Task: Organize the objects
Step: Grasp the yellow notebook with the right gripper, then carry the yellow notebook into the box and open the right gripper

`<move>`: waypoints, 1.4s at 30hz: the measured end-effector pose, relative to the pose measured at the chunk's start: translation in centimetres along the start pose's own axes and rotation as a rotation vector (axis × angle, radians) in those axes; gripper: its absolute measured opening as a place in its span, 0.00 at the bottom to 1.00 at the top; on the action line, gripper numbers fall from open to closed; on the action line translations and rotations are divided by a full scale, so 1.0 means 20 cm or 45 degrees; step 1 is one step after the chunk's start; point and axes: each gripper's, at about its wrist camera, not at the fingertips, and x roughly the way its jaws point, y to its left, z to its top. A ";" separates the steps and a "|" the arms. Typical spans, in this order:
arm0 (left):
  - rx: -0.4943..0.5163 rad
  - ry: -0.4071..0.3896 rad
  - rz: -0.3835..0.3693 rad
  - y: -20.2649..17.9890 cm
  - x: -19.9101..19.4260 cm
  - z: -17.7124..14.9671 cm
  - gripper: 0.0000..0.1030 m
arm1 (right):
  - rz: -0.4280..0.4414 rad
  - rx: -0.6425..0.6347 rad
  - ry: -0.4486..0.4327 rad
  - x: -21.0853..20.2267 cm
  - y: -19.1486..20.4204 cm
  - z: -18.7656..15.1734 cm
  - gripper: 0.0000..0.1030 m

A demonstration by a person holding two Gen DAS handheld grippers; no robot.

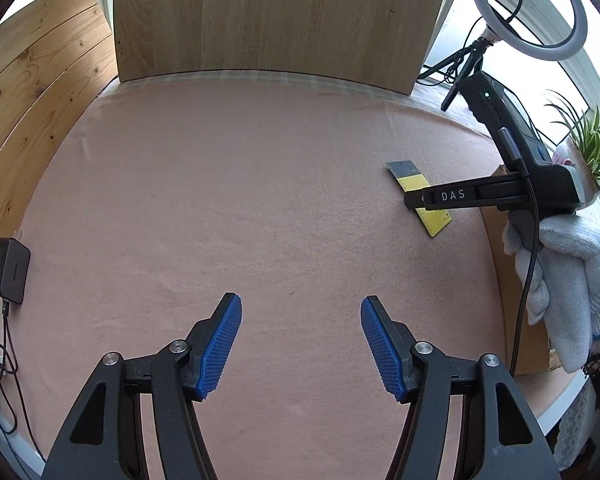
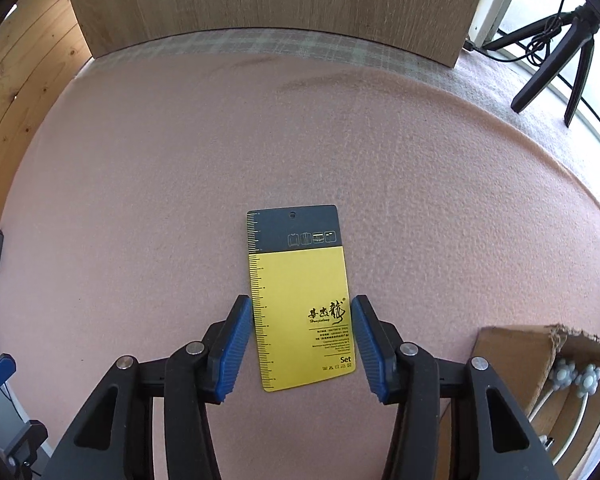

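Observation:
A yellow and dark grey card (image 2: 298,300) with a ruler scale lies flat on the pink felt table (image 2: 140,200). My right gripper (image 2: 300,344) is open, low over the table, its blue pads (image 2: 234,344) on either side of the card's near half; whether they touch its edges I cannot tell. In the left wrist view the card (image 1: 414,184) shows at the right, partly hidden by the right gripper (image 1: 410,200). My left gripper (image 1: 301,344) is open and empty over bare felt.
A wooden board (image 1: 276,16) stands at the table's back edge. A cardboard box (image 2: 540,368) with white cables sits at the right. A ring light (image 1: 528,4) on a tripod and a plant (image 1: 588,140) stand at the far right. A black charger (image 1: 10,270) lies at the left edge.

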 end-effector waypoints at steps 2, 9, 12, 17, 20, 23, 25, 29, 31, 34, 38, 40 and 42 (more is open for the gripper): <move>0.009 -0.002 -0.003 -0.01 0.00 0.00 0.64 | 0.002 0.018 -0.007 0.00 0.03 -0.03 0.45; 0.059 0.002 -0.011 -0.05 0.01 -0.02 0.64 | 0.029 0.106 -0.076 -0.12 -0.02 -0.25 0.45; 0.079 0.001 -0.023 -0.07 0.00 -0.02 0.64 | 0.078 0.170 -0.125 -0.21 -0.01 -0.34 0.45; 0.114 0.003 -0.036 -0.10 -0.01 -0.04 0.64 | 0.094 0.250 -0.230 -0.39 -0.04 -0.46 0.45; 0.122 -0.001 -0.046 -0.12 -0.02 -0.04 0.64 | 0.046 0.291 -0.299 -0.49 -0.05 -0.52 0.45; 0.124 -0.006 -0.057 -0.13 -0.03 -0.05 0.64 | 0.009 0.357 -0.353 -0.58 -0.12 -0.61 0.45; 0.123 -0.013 -0.068 -0.14 -0.04 -0.05 0.64 | -0.022 0.401 -0.378 -0.62 -0.17 -0.67 0.45; 0.138 -0.023 -0.074 -0.17 -0.07 -0.06 0.64 | -0.082 0.475 -0.402 -0.67 -0.27 -0.77 0.45; 0.144 -0.027 -0.075 -0.18 -0.08 -0.06 0.64 | -0.101 0.514 -0.403 -0.67 -0.33 -0.80 0.45; 0.149 -0.038 -0.073 -0.20 -0.10 -0.06 0.64 | -0.132 0.568 -0.399 -0.67 -0.41 -0.85 0.45; 0.155 -0.053 -0.069 -0.21 -0.13 -0.05 0.64 | -0.174 0.585 -0.401 -0.67 -0.47 -0.88 0.45; 0.158 -0.061 -0.066 -0.21 -0.14 -0.04 0.64 | -0.172 0.592 -0.419 -0.68 -0.47 -0.88 0.46; 0.161 -0.068 -0.061 -0.22 -0.15 -0.04 0.64 | -0.181 0.597 -0.424 -0.68 -0.47 -0.88 0.47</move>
